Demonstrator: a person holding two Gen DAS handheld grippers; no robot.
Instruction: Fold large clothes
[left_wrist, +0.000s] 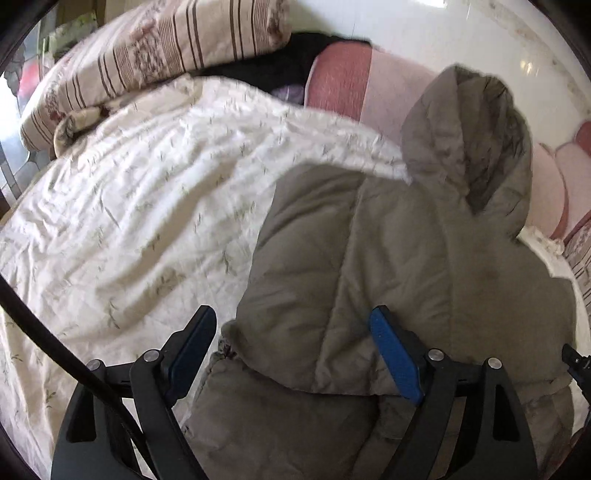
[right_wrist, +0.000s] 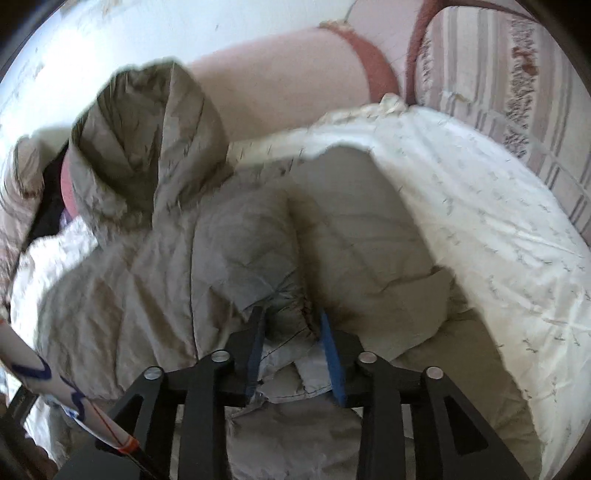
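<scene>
A puffy olive-grey hooded jacket (left_wrist: 369, 251) lies on the bed, its hood (left_wrist: 469, 136) towards the headboard. My left gripper (left_wrist: 291, 314) stands wide open over the jacket's left side, and the folded edge lies between its fingers without being pressed. In the right wrist view the jacket (right_wrist: 147, 273) has a sleeve folded across its body. The sleeve's cuff (right_wrist: 291, 317) sits between the blue pads of my right gripper (right_wrist: 291, 314), whose jaws are partly apart and loose around it. The jacket's hem is hidden below both grippers.
A white quilt with a small leaf print (left_wrist: 147, 199) covers the bed under the jacket. A striped, flowered pillow (left_wrist: 159, 48) lies at the back left, with dark clothing (left_wrist: 273, 66) beside it. A pink headboard (right_wrist: 280, 81) and a white wall stand behind.
</scene>
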